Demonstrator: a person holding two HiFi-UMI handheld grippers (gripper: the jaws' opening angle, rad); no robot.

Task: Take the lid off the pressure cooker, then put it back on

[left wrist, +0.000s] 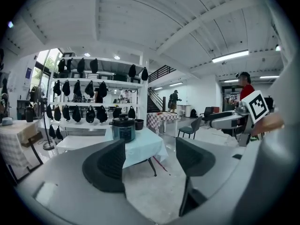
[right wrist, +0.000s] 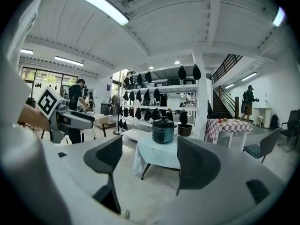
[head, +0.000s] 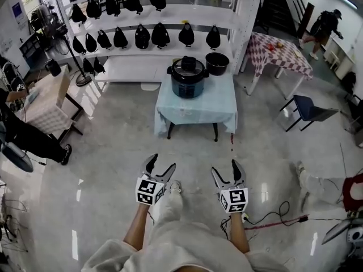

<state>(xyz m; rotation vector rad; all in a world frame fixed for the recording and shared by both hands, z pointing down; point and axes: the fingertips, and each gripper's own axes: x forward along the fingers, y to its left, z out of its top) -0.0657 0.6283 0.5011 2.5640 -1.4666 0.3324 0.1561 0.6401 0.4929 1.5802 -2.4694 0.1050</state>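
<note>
A dark blue pressure cooker (head: 188, 78) with its black lid (head: 188, 66) on stands on a small table with a pale blue cloth (head: 197, 107), some distance ahead of me. It also shows far off as the cooker (left wrist: 123, 128) in the left gripper view and the cooker (right wrist: 163, 131) in the right gripper view. My left gripper (head: 159, 166) and right gripper (head: 227, 168) are held low over the floor, well short of the table. Both are open and empty.
A black inner pot (head: 217, 63) sits on the table beside the cooker. White shelves (head: 144, 21) of black bags stand behind. A checkered table (head: 281, 55) and blue chair (head: 309, 109) are at the right, a desk (head: 48, 98) at the left. A red cable (head: 278, 222) lies on the floor.
</note>
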